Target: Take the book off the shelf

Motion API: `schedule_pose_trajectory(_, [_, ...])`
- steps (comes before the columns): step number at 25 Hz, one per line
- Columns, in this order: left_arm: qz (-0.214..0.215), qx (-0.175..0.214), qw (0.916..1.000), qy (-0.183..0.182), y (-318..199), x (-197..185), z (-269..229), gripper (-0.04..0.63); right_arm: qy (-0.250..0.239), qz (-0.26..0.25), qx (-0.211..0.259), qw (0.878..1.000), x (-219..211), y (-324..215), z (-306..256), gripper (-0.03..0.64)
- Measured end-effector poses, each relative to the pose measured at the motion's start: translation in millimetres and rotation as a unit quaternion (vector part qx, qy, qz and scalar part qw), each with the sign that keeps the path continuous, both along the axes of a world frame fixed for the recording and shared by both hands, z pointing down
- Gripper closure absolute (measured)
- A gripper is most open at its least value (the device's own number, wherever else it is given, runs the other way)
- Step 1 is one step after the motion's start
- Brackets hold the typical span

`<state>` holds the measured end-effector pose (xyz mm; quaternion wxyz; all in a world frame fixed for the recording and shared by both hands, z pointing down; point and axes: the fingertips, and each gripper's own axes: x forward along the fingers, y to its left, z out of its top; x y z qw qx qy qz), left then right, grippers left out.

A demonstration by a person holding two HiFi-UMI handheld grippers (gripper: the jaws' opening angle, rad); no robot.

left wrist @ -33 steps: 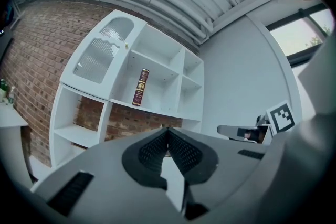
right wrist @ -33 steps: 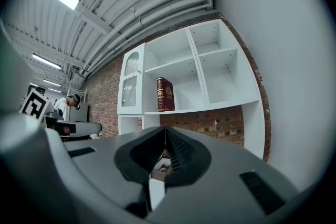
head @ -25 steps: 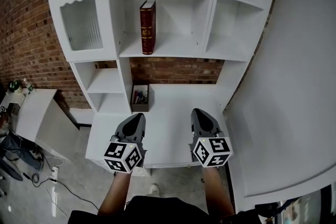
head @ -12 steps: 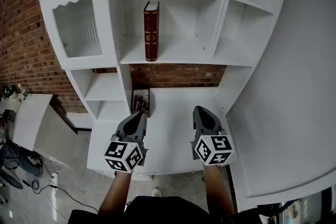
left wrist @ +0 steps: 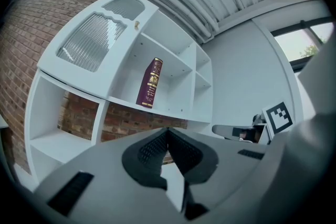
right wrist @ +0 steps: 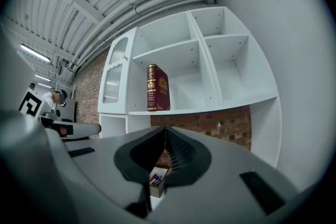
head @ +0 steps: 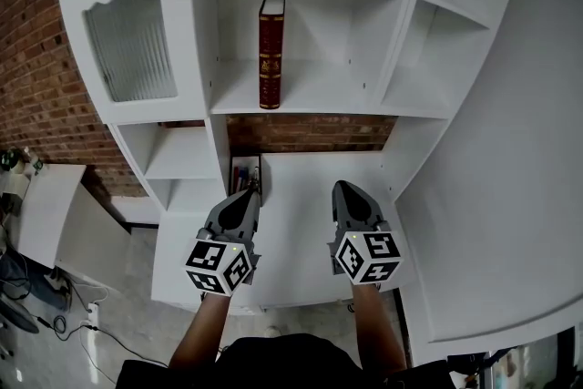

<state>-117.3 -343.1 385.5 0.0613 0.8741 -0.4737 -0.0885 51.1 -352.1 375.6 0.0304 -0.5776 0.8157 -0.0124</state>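
Note:
A dark red book (head: 271, 55) with gold print stands upright on the middle shelf (head: 310, 100) of a white shelf unit. It appears alone in its compartment in the left gripper view (left wrist: 150, 83) and the right gripper view (right wrist: 157, 87). My left gripper (head: 253, 192) and right gripper (head: 343, 187) hover side by side over the white desk top (head: 301, 223), well below and short of the book. Both point level at the unit. The left gripper's (left wrist: 167, 131) jaws meet at the tips with nothing between them, and so do the right gripper's (right wrist: 165, 128).
A small open box of pens (head: 244, 173) sits at the back left of the desk, just ahead of the left gripper. A ribbed glass door (head: 127, 41) closes the compartment left of the book. Brick wall shows behind; a white wall (head: 510, 196) runs along the right.
Both grippers have moved forward over the desk toward the shelf unit, keeping side by side. The shelf and book now look nearer. Both pairs of jaws stayed shut.

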Motion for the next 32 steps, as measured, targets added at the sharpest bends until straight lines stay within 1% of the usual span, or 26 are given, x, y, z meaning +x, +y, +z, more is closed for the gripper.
schedule_pose_trajectory(3, [-0.001,0.003,1.0000,-0.001,-3.6,-1.5,-1.4,0.578,0.000,0.000,-0.005,1.000,-0.3,-6.8,3.5,0.597])
schedule_pose_trajectory(7, [-0.014,0.015,0.9997,-0.013,-6.4,-6.3,-3.4,0.578,-0.003,0.002,-0.009,1.000,-2.1,-15.8,5.2,0.597])
schedule_pose_trajectory(16, [-0.021,0.008,0.9996,-0.018,-21.1,0.9,1.0,0.578,-0.003,-0.009,-0.013,1.000,3.6,-30.5,6.5,0.597])
schedule_pose_trajectory(24, [-0.052,0.031,0.9981,-0.012,-45.4,2.5,-21.2,0.578,-0.004,-0.035,-0.010,0.999,8.6,-44.1,6.8,0.597])
schedule_pose_trajectory(27, [-0.060,0.040,0.9971,-0.023,-54.1,8.7,-30.1,0.578,-0.005,-0.038,-0.007,0.999,16.4,-49.0,4.2,0.597])
schedule_pose_trajectory(30, [-0.054,0.041,0.9973,-0.029,-64.0,17.5,-40.4,0.578,-0.003,-0.039,-0.003,0.999,24.4,-54.8,0.0,0.597])
schedule_pose_trajectory(32, [-0.046,0.042,0.9979,-0.021,-70.7,23.7,-49.2,0.578,-0.003,-0.039,-0.002,0.999,29.9,-59.2,-1.8,0.597])
